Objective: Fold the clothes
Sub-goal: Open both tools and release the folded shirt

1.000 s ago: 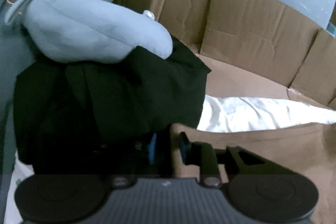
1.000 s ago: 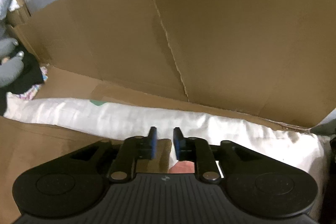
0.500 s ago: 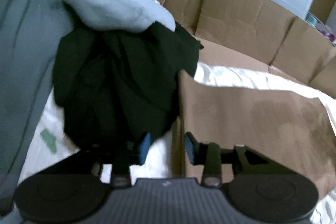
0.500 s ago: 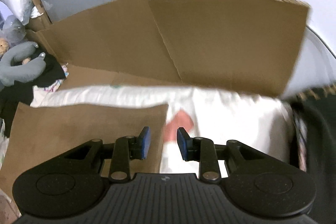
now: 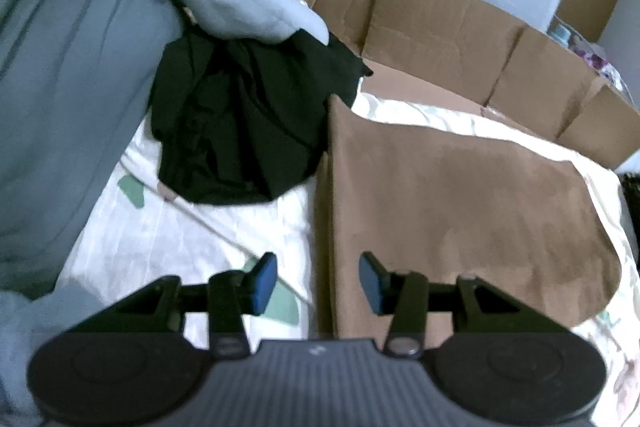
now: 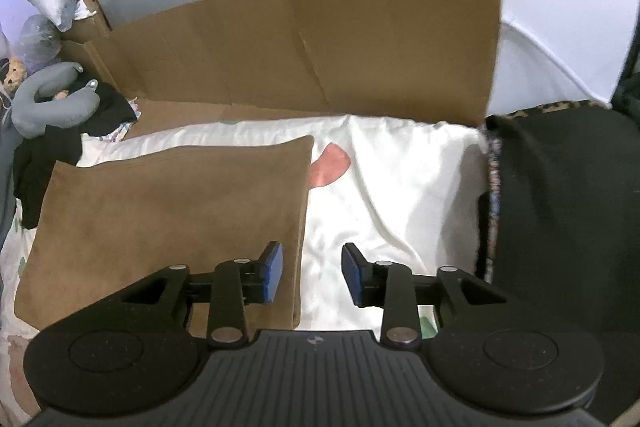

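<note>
On the white sheet, one folded brown garment, two empty spread claws

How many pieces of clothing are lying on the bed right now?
2: a folded brown garment flat on the white sheet, and a crumpled black garment beyond its left edge, under a grey plush toy. Others may be hidden.

Bare white sheet ahead of right jaws is passable; cardboard wall blocks beyond, black pile ahead-left of left jaws.
</note>
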Motion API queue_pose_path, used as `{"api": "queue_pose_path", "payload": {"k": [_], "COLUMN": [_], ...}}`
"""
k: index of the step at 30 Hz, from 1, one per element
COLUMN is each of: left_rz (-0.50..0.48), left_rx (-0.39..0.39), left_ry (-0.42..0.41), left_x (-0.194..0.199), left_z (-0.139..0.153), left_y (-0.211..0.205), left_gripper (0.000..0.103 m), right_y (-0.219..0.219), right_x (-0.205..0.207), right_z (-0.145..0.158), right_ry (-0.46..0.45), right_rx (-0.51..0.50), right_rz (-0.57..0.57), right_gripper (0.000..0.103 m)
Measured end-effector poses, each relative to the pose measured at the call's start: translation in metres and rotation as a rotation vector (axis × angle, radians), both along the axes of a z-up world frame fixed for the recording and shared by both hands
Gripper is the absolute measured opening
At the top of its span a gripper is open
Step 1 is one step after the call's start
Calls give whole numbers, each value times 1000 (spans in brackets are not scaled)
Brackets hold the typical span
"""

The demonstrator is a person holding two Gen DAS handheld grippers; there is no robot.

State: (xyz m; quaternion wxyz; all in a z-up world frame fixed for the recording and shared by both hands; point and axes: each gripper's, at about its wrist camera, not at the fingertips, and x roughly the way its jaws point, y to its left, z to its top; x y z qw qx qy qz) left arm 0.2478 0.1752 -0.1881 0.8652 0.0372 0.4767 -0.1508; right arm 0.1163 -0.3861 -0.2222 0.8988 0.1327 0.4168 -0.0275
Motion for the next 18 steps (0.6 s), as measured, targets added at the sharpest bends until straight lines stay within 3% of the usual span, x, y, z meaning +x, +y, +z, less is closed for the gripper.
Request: {"api": "queue_pose_path", "payload": {"k": [4,18], "left_rz": [11,91], "left_rx": [-1,88], "left_ry": [15,89], "left_x": [-25,-68], "left_z": [4,-19], "left_y": [-1,1], "left_gripper": [53,58], "right_y": [2,16], "right_x": [-18,-55], "right_z": [15,-31], "right_ry": [-30,-16], "right_rx": [12,50], "right_rz": [-1,72], "right_gripper": [44,45]}}
